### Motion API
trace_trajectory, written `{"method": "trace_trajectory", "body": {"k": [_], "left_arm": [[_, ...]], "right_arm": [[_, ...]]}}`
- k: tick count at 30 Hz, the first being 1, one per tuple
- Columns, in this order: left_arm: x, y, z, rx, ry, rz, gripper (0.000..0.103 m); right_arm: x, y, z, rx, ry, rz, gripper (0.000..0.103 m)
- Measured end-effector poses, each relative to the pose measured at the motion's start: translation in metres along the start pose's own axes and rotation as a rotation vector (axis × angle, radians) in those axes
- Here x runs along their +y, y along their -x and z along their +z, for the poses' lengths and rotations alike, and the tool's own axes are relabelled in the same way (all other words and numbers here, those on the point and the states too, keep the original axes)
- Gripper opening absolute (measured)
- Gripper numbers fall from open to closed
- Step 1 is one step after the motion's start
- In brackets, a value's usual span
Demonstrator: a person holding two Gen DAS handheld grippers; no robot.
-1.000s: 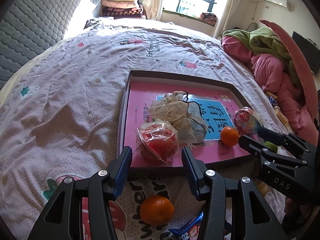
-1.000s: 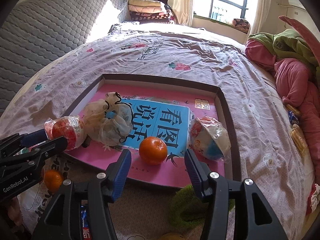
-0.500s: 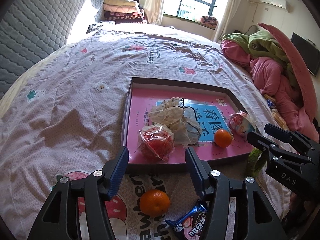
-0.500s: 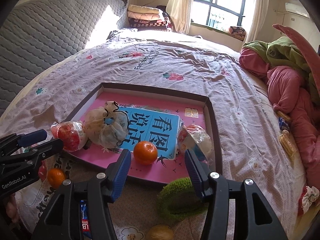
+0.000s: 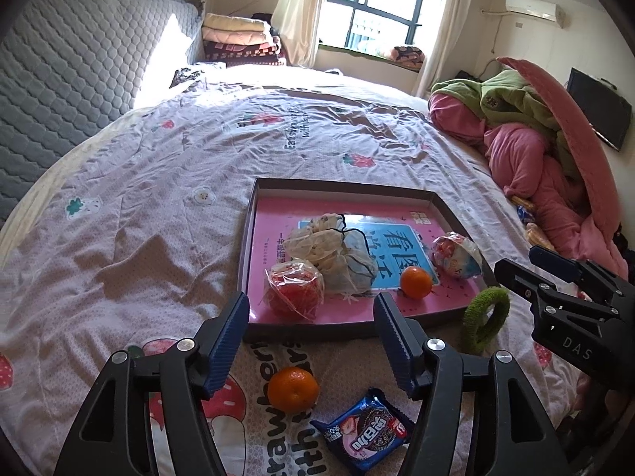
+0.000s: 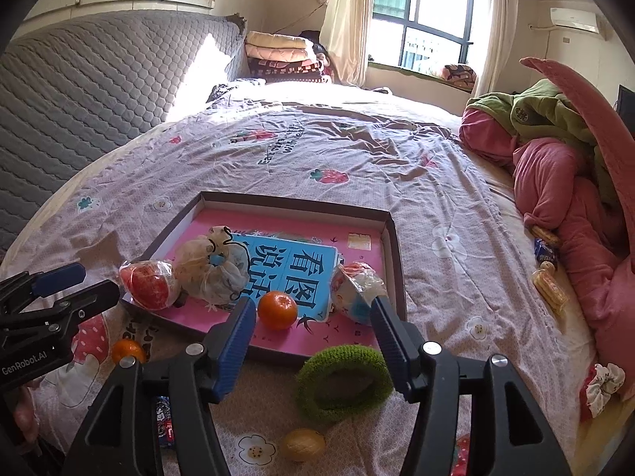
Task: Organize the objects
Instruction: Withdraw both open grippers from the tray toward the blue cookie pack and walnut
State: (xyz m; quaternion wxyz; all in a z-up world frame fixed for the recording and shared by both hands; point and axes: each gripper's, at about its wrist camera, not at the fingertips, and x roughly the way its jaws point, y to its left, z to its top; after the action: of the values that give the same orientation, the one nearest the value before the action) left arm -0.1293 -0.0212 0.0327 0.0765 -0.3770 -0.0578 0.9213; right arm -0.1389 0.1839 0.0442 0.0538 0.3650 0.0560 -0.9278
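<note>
Bed under tray, mandarin, snack packet, green ring.

Daylight from the window glares on the bed's far edge; sharp frames, fisheye-curved, dark corners.

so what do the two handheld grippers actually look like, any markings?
Both match: black skeletal frames with triangular cut-outs, silver pivot screws, ribbed blue pads on the fingers. Left gripper reads "GenRobot.AI" on its side in the right wrist view; right gripper reads "DAS" in the left view. No cables or sleeves visible.
</note>
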Motion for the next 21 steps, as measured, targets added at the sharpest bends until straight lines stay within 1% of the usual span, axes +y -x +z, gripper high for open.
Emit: {"method": "trace_trajectory", "body": {"k": [21], "left_arm": [[-0.020,0.048,-0.001,-0.059,-0.036,-0.001,0.068]], "right_arm": [[-0.003,0.050,-0.001,-0.072,0.000,-0.008,0.061]]}}
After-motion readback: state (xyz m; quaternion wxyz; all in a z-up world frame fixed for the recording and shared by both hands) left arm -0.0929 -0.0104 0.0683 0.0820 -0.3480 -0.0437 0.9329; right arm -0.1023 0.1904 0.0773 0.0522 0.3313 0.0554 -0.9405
